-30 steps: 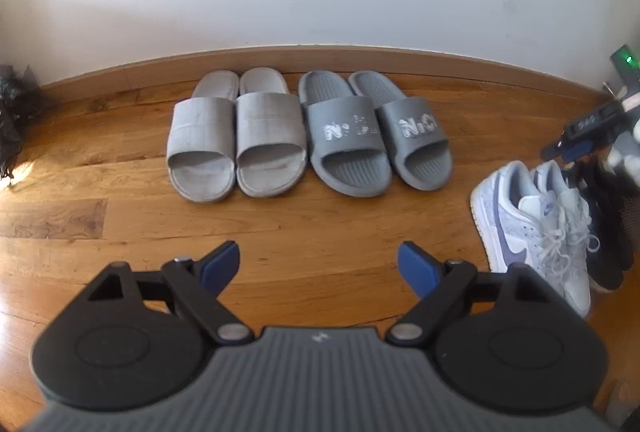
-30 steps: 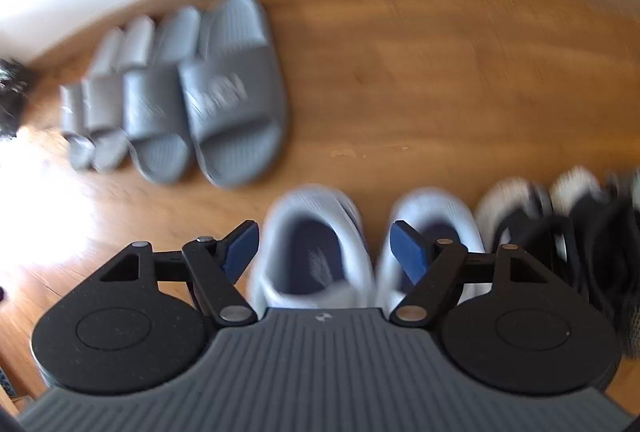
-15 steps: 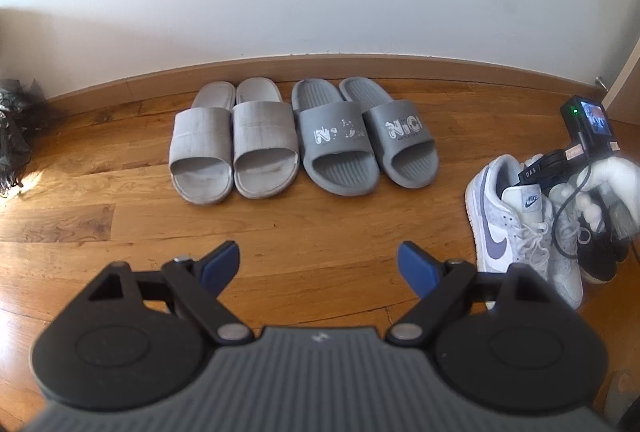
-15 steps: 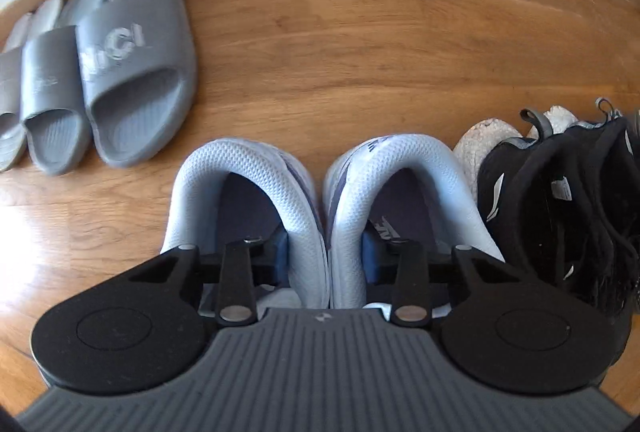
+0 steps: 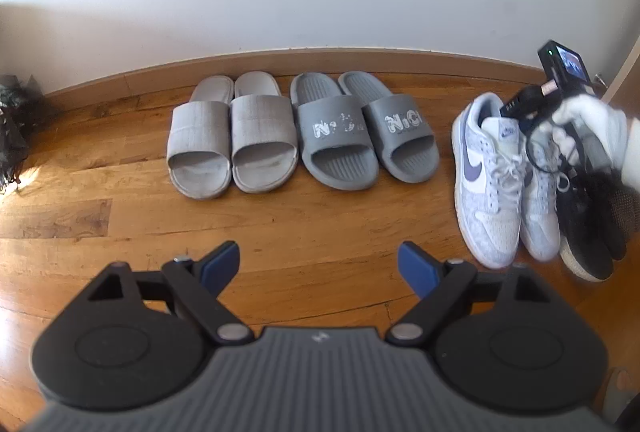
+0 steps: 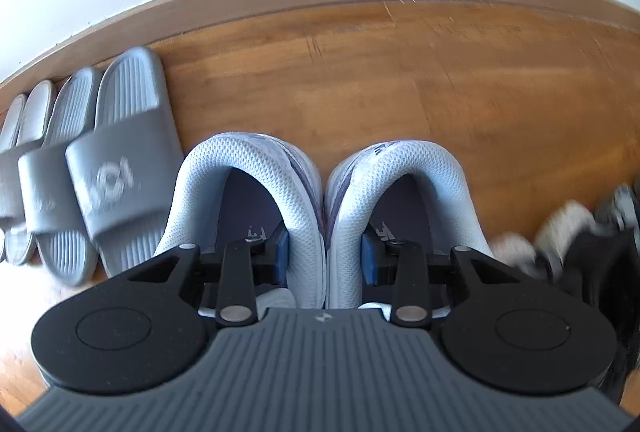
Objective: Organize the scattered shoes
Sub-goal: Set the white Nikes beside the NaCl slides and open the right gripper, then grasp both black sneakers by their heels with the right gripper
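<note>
The black sneakers (image 6: 592,264) blur at the right edge (the tongs' body hides both white sneakers' (image 6: 324,216) fronts).

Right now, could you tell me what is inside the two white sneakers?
One blue pad of the right tool sits inside each white sneaker, pinching their inner collars together. Dark printed insoles show; the toe ends are hidden.

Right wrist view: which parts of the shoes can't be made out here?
- Pair of white-and-purple mesh sneakers: toes and laces hidden under the right gripper, whose jaws pinch the two inner collars together.
- Black sneakers: motion-blurred, cut off by the right edge.
- Light grey fabric slides: mostly cut off by the left edge.
- Dark grey rubber slides: printed lettering blurred, unreadable.
</note>
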Motion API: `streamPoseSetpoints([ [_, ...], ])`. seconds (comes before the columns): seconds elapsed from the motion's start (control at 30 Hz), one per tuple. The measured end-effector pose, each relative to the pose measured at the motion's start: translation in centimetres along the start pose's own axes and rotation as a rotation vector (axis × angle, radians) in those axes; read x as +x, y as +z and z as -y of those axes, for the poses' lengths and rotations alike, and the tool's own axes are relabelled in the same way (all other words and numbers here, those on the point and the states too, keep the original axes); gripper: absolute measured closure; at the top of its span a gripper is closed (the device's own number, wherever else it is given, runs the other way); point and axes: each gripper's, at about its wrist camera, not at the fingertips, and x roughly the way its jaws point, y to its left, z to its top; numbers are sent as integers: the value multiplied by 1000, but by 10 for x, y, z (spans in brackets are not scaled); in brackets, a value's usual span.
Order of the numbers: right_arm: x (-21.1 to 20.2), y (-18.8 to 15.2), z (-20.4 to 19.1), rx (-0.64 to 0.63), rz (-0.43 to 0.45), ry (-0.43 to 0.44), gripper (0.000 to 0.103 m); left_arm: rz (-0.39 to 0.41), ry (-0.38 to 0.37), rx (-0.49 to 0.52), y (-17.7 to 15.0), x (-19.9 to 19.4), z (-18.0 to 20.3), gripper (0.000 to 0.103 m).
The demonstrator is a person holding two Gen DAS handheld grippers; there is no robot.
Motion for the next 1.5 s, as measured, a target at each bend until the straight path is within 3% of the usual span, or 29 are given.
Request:
streamPoseSetpoints([
  [0.13, 17, 39, -11, -1, -22, -33, 70, -13, 7, -8, 0, 7, -3, 17],
  [0.43, 34, 108, -55, -123, 33, -20, 69, -38, 29, 7, 0, 11, -2, 17],
  [0.63, 59, 143, -61, -102, 16, -47, 69, -63, 70, 2, -2, 10, -2, 17],
  [0.87, 70, 169, -48, -52, -14, -24, 69, -90, 100, 6, -1, 9, 2, 17],
  [1.07, 68, 161, -51, -79, 17, -18, 68, -94, 101, 23, 2, 9, 11, 17],
  [1.2, 62, 157, -41, -93, 41, 49, 55, -94, 91, 31, 3, 10, 15, 17],
  [1.27, 48, 152, -29, -107, 60, 104, 33, -92, 87, 32, 2, 8, 16, 17],
  [1.37, 17, 143, -9, -126, 112, 141, 18, -87, 85, 31, 2, 7, 19, 17],
  [1.43, -7, 134, 17, -120, 71, 212, 17, -85, 85, 34, 2, 7, 21, 17],
  [1.5, -26, 117, 40, -124, 62, 201, 17, -80, 87, 49, 3, 5, 26, 17],
])
